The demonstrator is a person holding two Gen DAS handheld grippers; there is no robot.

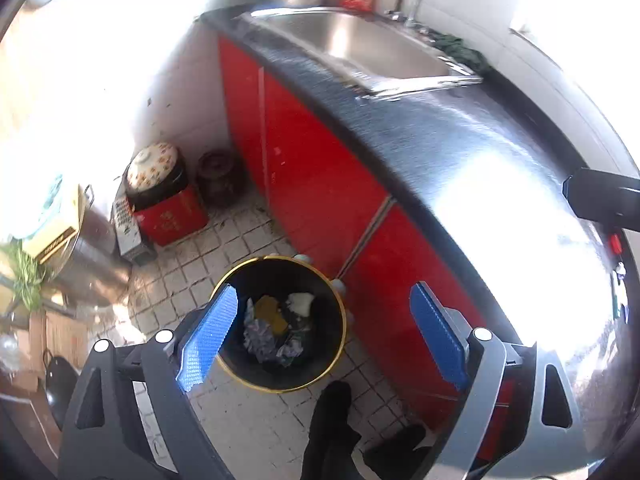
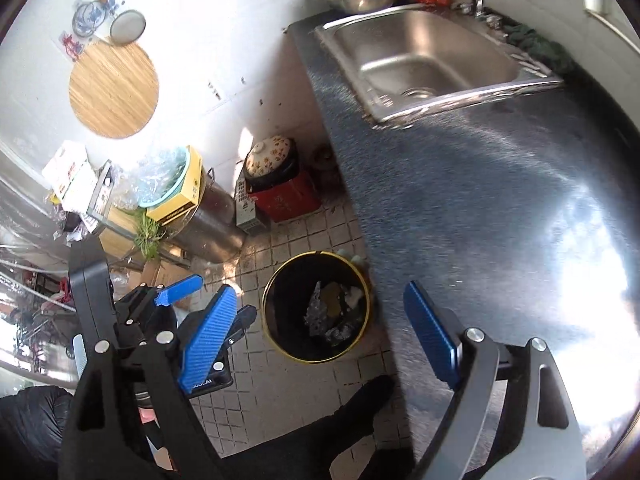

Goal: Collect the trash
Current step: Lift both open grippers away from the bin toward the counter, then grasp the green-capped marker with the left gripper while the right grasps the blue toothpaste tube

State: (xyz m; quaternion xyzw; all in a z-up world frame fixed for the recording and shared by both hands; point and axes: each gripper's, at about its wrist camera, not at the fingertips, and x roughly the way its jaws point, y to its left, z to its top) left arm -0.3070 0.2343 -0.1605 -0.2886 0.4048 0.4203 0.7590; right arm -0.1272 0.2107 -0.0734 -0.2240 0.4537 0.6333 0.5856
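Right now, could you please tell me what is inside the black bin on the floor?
The black bin holds crumpled foil, a yellowish-brown piece and a white scrap. Whatever lies beneath them is covered.

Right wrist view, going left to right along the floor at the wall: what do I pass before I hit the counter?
Steel drum with the yellow box on top → grey grater-like piece leaning by it → red box with the flowered pot on it → dark counter. The trash bin sits nearer, beside the counter.
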